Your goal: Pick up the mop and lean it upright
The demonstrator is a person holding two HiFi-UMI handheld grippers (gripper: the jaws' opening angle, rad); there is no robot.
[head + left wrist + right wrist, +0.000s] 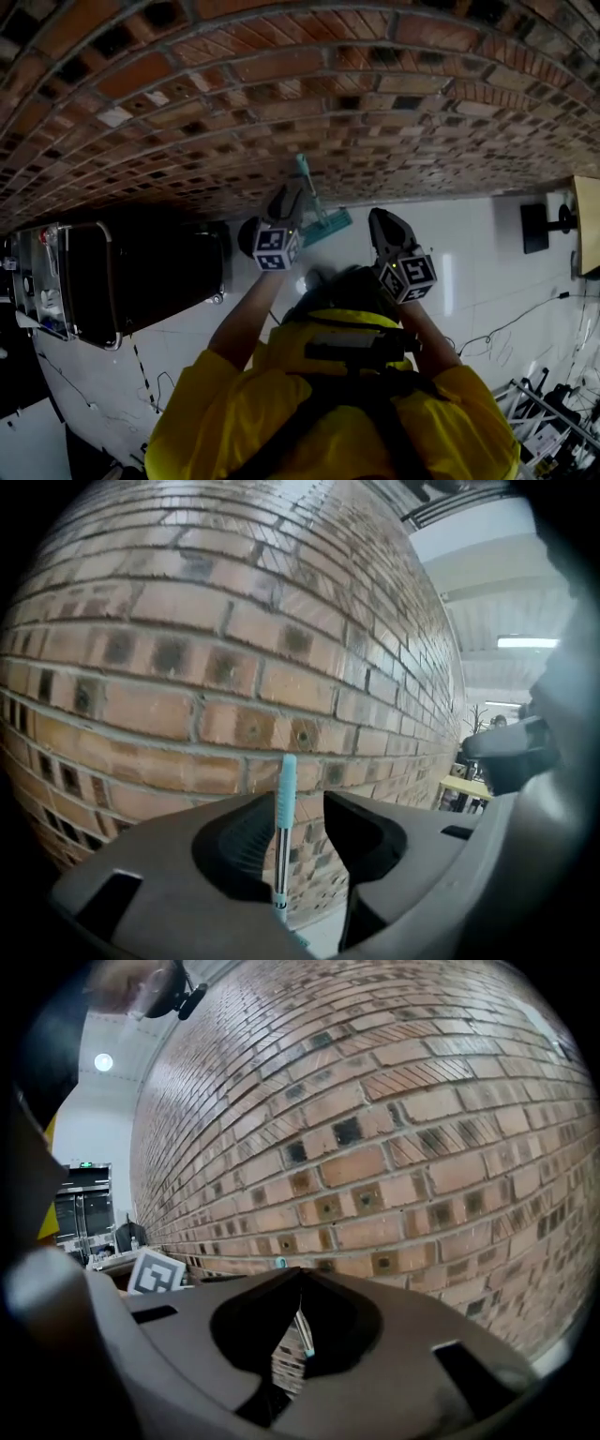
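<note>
Dark box (150, 272): it stands at the far left of the head view, on the pale floor (487, 262), at the foot of the brick wall (281, 94).

Left gripper (286, 202): it is held out towards the wall, close before the mop. In the left gripper view its jaws (298, 799) stand clearly apart. They have hold of nothing.

Mop (309, 192): it stands almost upright and leans against the brick wall. Its teal head (330, 225) is down on the floor at the wall's foot, and the handle goes up along the bricks.

Mop and left gripper: in the left gripper view the handle (280, 855) rises between the two jaws. It is just beside the ribbed pad (239, 846) of the left jaw, and a free gap remains to the right jaw. I cannot tell whether it touches the left pad. The teal grip (287, 785) comes up above the jaw tips.

Right gripper (380, 223): it is to the right of the mop and apart from it. In the right gripper view its jaw tips (300, 1277) meet, with nothing pressed between them. A small teal tip (279, 1263) shows over the left jaw, before the bricks.

Floor, right side: thin cables (506, 328) lie on it.
</note>
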